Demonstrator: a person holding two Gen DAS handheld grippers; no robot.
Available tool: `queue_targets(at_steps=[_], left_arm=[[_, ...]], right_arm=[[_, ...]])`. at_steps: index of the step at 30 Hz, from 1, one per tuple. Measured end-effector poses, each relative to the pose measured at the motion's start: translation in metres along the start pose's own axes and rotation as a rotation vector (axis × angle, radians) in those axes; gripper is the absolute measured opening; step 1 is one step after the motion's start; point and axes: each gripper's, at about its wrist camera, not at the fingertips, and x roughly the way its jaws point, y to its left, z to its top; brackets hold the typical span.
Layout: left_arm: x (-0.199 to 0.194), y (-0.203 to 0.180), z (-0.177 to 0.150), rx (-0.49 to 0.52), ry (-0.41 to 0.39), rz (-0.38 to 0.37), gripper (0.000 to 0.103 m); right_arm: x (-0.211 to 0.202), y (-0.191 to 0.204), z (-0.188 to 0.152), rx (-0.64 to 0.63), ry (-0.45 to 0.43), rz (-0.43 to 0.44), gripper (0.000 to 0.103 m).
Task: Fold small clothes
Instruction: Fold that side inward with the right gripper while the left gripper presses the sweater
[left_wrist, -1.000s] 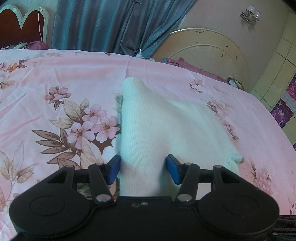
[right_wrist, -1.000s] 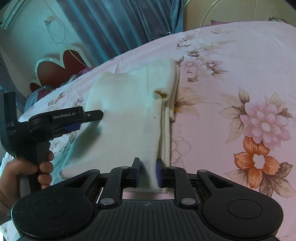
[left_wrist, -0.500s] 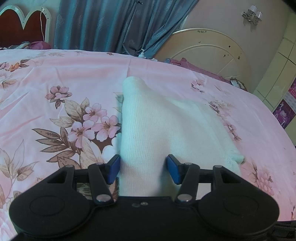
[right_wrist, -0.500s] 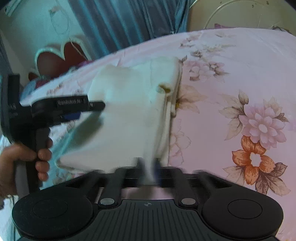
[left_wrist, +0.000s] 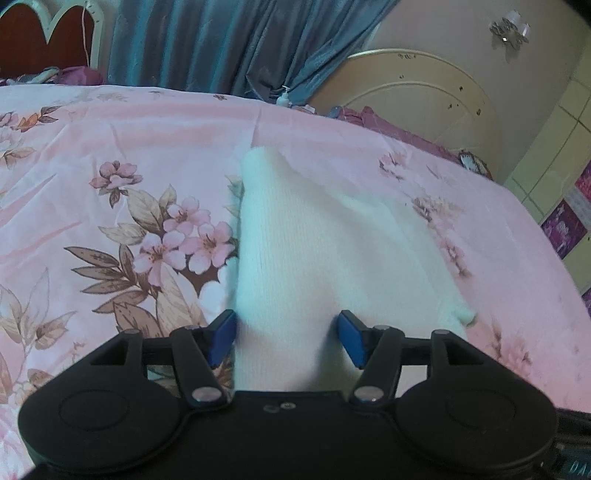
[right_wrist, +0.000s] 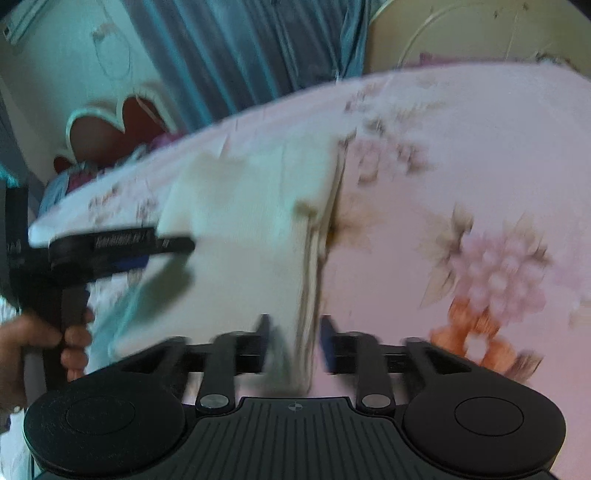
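A small white knit garment lies folded on the pink floral bed cover. My left gripper is open, its blue pads on either side of the garment's near end, just above the cloth. In the blurred right wrist view the garment shows a folded edge running toward my right gripper, which is open with that near edge between its fingers. The left gripper and the hand holding it show at the left there.
Blue curtains and a cream round headboard stand behind the bed. A red heart-shaped headboard is at the far left. The bed's edge falls off at the right by a tiled wall.
My right gripper has opened and let go of the garment's folded edge, moving with blur. My left gripper has stayed open over the garment's end.
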Motion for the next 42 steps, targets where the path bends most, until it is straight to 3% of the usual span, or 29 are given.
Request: queue_targets(at_steps=[7, 13, 21, 23, 26, 29, 31, 37, 38, 39, 42], left_arm=[[-0.002, -0.005, 0.024, 0.003, -0.051, -0.005, 0.062], [0.016, 0.005, 0.048, -0.030, -0.086, 0.004, 0.061], [0.049, 0.029, 0.065, -0.127, -0.070, -0.006, 0.054], [0.057, 0.030, 0.065, -0.130, -0.057, -0.011, 0.046], [0.062, 0.029, 0.061, -0.113, -0.067, -0.015, 0.033], [0.057, 0.020, 0.058, -0.073, -0.113, 0.000, 0.029], [0.055, 0.014, 0.057, -0.039, -0.137, 0.008, 0.029], [0.070, 0.020, 0.061, -0.035, -0.105, 0.057, 0.036], [0.069, 0.019, 0.061, -0.030, -0.104, 0.062, 0.038], [0.068, 0.018, 0.062, -0.027, -0.103, 0.069, 0.039], [0.064, 0.017, 0.063, -0.020, -0.103, 0.088, 0.044]], right_arm=[[0.020, -0.014, 0.047, 0.096, -0.061, 0.022, 0.039], [0.063, -0.026, 0.089, 0.170, -0.049, 0.035, 0.039], [0.119, -0.040, 0.121, 0.242, -0.030, 0.033, 0.038], [0.129, -0.038, 0.123, 0.228, -0.029, 0.029, 0.038], [0.131, -0.029, 0.121, 0.165, -0.044, 0.027, 0.012], [0.124, -0.020, 0.118, 0.072, -0.104, -0.023, 0.006], [0.129, -0.027, 0.114, 0.079, -0.095, -0.068, 0.006], [0.130, -0.039, 0.111, 0.105, -0.068, -0.039, 0.006], [0.129, -0.038, 0.112, 0.105, -0.068, -0.039, 0.010], [0.125, -0.038, 0.113, 0.104, -0.079, -0.043, 0.021], [0.113, -0.030, 0.119, 0.074, -0.148, -0.071, 0.027]])
